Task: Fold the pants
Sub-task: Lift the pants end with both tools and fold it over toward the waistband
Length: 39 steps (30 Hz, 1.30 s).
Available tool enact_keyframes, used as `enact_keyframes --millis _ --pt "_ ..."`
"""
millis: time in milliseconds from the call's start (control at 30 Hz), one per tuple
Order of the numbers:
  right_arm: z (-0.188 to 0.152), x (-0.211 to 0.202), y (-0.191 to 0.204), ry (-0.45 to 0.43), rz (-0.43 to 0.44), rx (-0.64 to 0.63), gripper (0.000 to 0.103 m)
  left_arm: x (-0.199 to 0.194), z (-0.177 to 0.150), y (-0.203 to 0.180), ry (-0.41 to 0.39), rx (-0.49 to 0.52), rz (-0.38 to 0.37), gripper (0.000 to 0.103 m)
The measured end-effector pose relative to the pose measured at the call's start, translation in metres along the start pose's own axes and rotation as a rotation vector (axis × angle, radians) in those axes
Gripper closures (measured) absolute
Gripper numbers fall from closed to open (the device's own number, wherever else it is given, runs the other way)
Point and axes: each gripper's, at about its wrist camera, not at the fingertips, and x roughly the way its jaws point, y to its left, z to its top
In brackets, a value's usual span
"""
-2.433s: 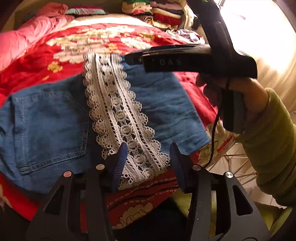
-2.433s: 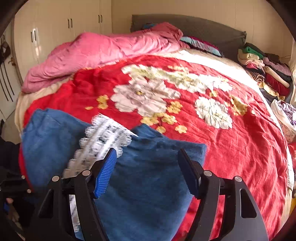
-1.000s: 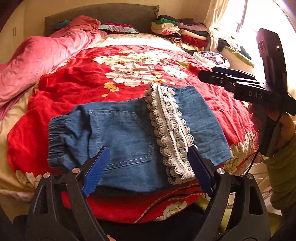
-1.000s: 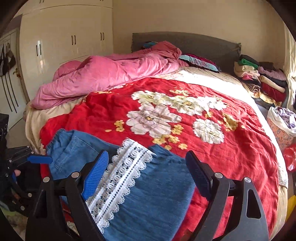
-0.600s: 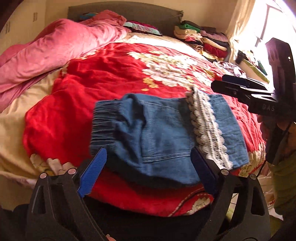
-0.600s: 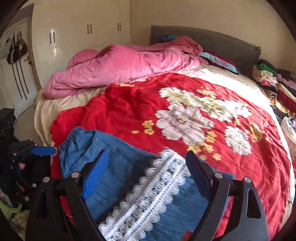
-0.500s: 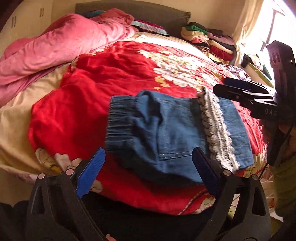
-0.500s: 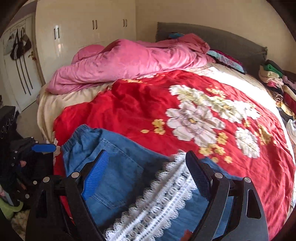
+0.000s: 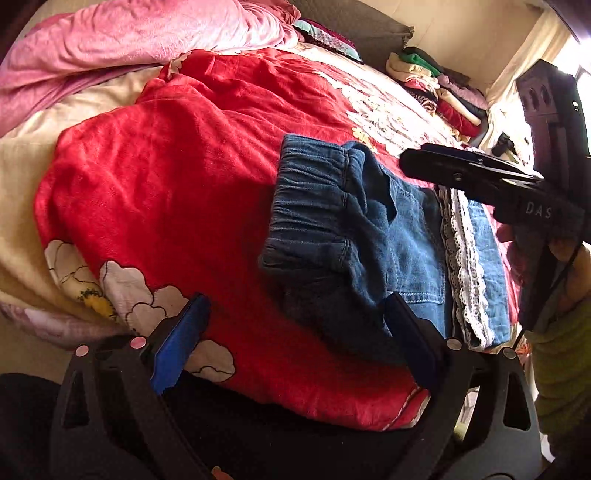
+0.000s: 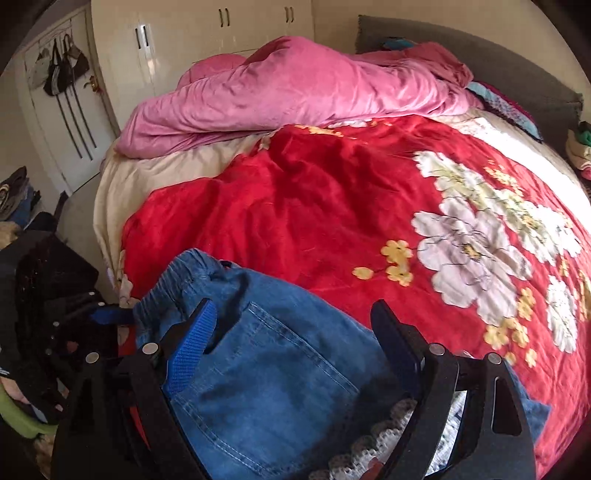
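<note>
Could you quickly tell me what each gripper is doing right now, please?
Left gripper: open, holding nothing.
Right gripper: open over the pants, holding nothing.

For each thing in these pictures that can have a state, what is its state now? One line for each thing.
Jeans: folded, lying flat on the red blanket, not held.
Lace trim: on top, facing up.
Left gripper: open, holding nothing.
Right gripper: open, holding nothing.
Pink duvet: bunched up by the headboard.
Wardrobe doors: closed.
Clothes pile: folded, stacked.
</note>
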Motion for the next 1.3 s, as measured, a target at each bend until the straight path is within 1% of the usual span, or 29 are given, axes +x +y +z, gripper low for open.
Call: enact_keyframes --millis 100,133,167,200,267,333,400,500,533,600,700,733,767,800,833,867,900,933,1033,1067,1167,1233,1300 --pt "0.008 0.009 0.012 0.022 0.040 -0.044 0.018 0.002 -0.001 0.001 -0.011 -0.009 -0.012 0.016" --pt "0.011 0.011 0.016 0.032 0.058 -0.056 0.018 0.002 -0.001 0.001 -0.017 -0.010 -0.015 0.022" --pt "0.013 0.014 0.021 0.044 0.075 -0.071 0.018 0.002 0.000 0.001 -0.019 -0.012 -0.018 0.031" --pt "0.016 0.017 0.025 0.051 0.086 -0.086 0.018 0.002 0.000 0.002 -0.021 -0.016 -0.035 0.036" --pt "0.020 0.023 0.035 0.070 0.104 -0.123 0.018 0.002 0.000 0.000 -0.024 -0.017 -0.067 0.056" --pt "0.025 0.030 0.043 0.084 0.125 -0.153 0.018 0.002 0.000 -0.004 -0.022 -0.006 -0.090 0.062" --pt "0.028 0.039 0.049 0.107 0.146 -0.170 0.018 0.003 -0.001 -0.006 -0.018 0.004 -0.092 0.062" --pt "0.030 0.055 0.053 0.156 0.173 -0.183 0.018 0.009 -0.002 -0.002 -0.003 -0.012 -0.102 0.062" --pt "0.030 0.060 0.053 0.173 0.189 -0.182 0.018 0.010 -0.002 -0.001 0.001 -0.016 -0.107 0.062" --pt "0.028 0.073 0.049 0.209 0.251 -0.168 0.019 0.012 -0.002 0.001 0.004 -0.021 -0.113 0.061" --pt "0.024 0.083 0.042 0.214 0.308 -0.134 0.040 0.012 -0.002 0.002 0.005 -0.026 -0.117 0.061" --pt "0.022 0.082 0.040 0.207 0.326 -0.119 0.049 0.012 -0.003 0.002 0.006 -0.030 -0.120 0.059" --pt "0.022 0.078 0.039 0.192 0.332 -0.104 0.054 0.012 -0.002 0.003 0.008 -0.034 -0.124 0.058" --pt "0.021 0.073 0.036 0.178 0.343 -0.089 0.057 0.011 -0.002 0.004 0.010 -0.039 -0.129 0.056" --pt "0.021 0.066 0.032 0.157 0.357 -0.071 0.060 0.010 -0.002 0.004 0.009 -0.044 -0.133 0.052" --pt "0.020 0.060 0.028 0.138 0.370 -0.058 0.063 0.008 -0.001 0.003 0.009 -0.044 -0.134 0.045" --pt "0.019 0.052 0.025 0.117 0.388 -0.045 0.065 0.007 -0.001 0.002 0.007 -0.041 -0.131 0.042" --pt "0.018 0.043 0.021 0.093 0.402 -0.037 0.067 0.005 -0.001 0.000 0.001 -0.040 -0.132 0.036" --pt "0.013 0.016 0.009 0.027 0.444 -0.012 0.068 0.003 0.001 -0.006 0.008 -0.037 -0.149 0.023" --pt "0.010 0.007 0.003 0.006 0.451 -0.005 0.068 0.003 0.002 -0.008 0.012 -0.046 -0.164 0.021" --pt "0.003 -0.013 -0.012 -0.037 0.450 0.017 0.068 0.009 0.007 -0.020 0.038 -0.072 -0.253 0.021" --pt "-0.002 -0.026 -0.023 -0.060 0.438 0.032 0.068 0.015 0.011 -0.033 0.048 -0.049 -0.276 0.021" --pt "-0.007 -0.036 -0.035 -0.079 0.424 0.048 0.068 0.021 0.015 -0.050 0.065 -0.025 -0.314 0.021"
